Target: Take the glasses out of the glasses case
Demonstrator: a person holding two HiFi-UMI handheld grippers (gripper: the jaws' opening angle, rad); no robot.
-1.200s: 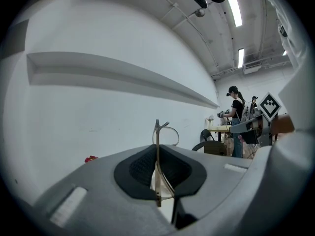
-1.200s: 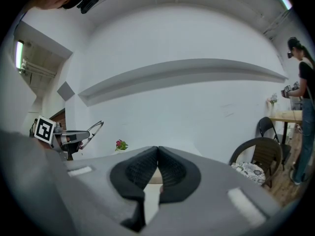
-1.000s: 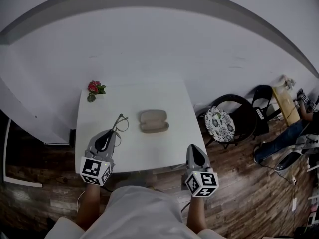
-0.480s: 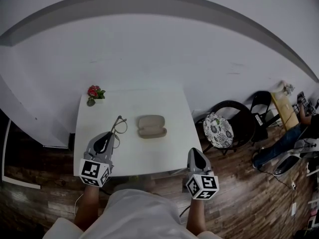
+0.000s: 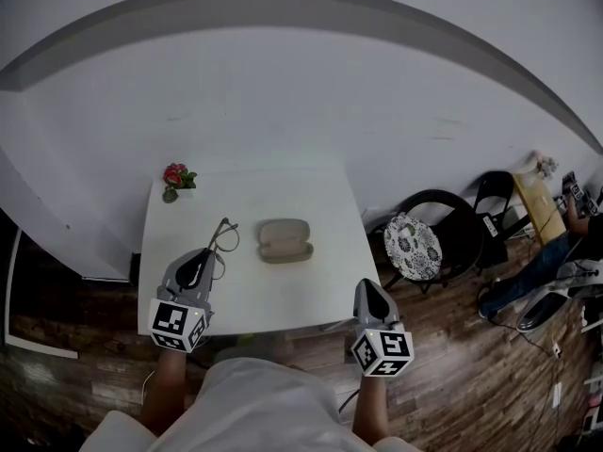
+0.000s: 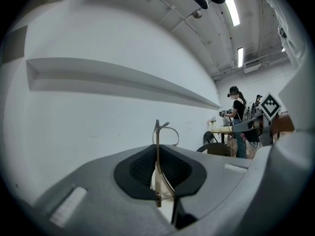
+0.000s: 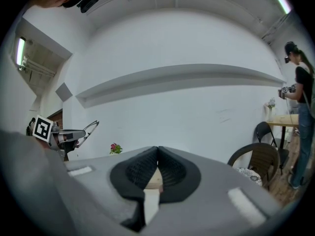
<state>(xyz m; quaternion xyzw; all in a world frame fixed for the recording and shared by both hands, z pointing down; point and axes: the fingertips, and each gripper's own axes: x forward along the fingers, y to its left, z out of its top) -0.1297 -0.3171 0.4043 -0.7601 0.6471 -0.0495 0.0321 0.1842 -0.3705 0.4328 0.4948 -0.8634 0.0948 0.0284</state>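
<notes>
White wall (image 5: 311, 102), wood-plank floor (image 5: 471, 365), white tabletop (image 5: 311, 205), dark chairs (image 5: 443, 224) at right, ceiling strip lights (image 6: 231, 11)

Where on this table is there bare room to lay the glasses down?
Bare patches: the far strip of the table between the flower and the right edge; the right side beyond the glasses case; the near edge below it. Crowded: near left, where the left gripper holds the glasses.
</notes>
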